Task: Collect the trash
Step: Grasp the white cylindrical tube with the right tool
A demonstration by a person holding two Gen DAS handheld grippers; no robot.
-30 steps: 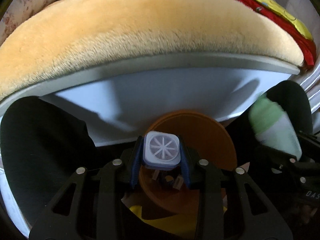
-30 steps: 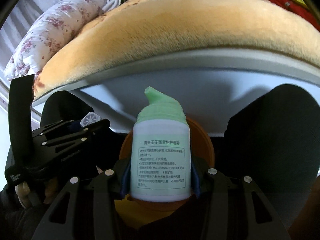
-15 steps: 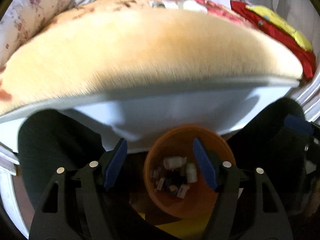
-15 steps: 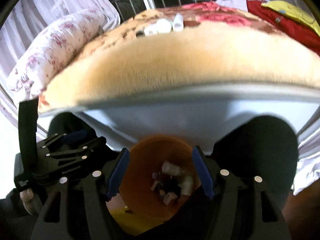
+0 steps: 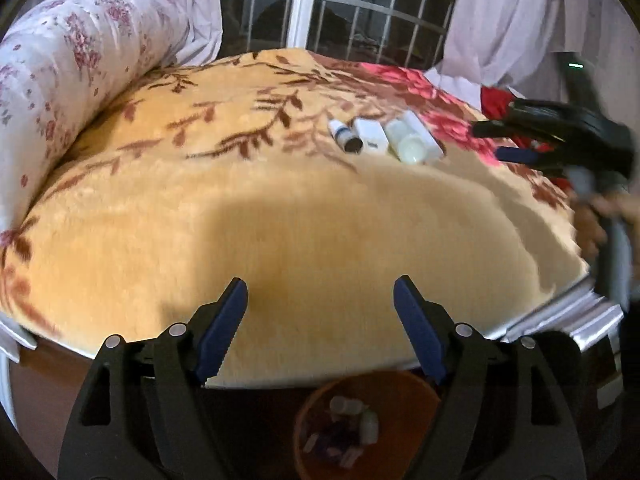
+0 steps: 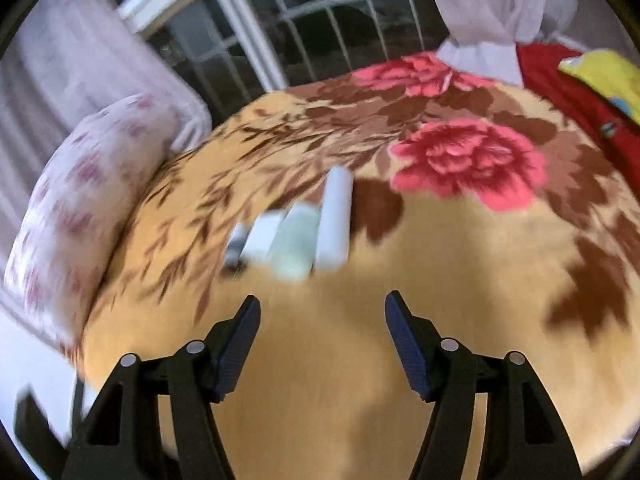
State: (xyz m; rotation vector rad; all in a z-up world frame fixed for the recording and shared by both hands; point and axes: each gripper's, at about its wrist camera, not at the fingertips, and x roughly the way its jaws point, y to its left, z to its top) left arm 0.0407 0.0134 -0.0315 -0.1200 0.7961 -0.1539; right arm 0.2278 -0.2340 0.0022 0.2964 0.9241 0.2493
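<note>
Left wrist view shows the left gripper (image 5: 318,300) above the near edge of a bed (image 5: 280,216) covered in a fuzzy yellow blanket with brown leaves and red flowers. Its jaws are apart and opening, with nothing between them. Four small containers (image 5: 384,138) lie side by side in a row toward the far side of the bed, near the red flowers: a little white dropper bottle with a dark end, a flat white box, a pale round-bottomed bottle and a white tube. Below the near edge stands an orange bin (image 5: 400,412) that already holds several small white bottles and scraps. A flowered pillow (image 5: 68,88) lies along the left edge.

From the right wrist view, the right gripper (image 6: 322,320) hovers over the blanket just short of the same row of containers (image 6: 296,232), which looks blurred. Its jaws are apart and closing, and nothing sits between them. In the left view this gripper (image 5: 520,140) shows at the right edge of the bed, held by a hand (image 5: 600,216).
</note>
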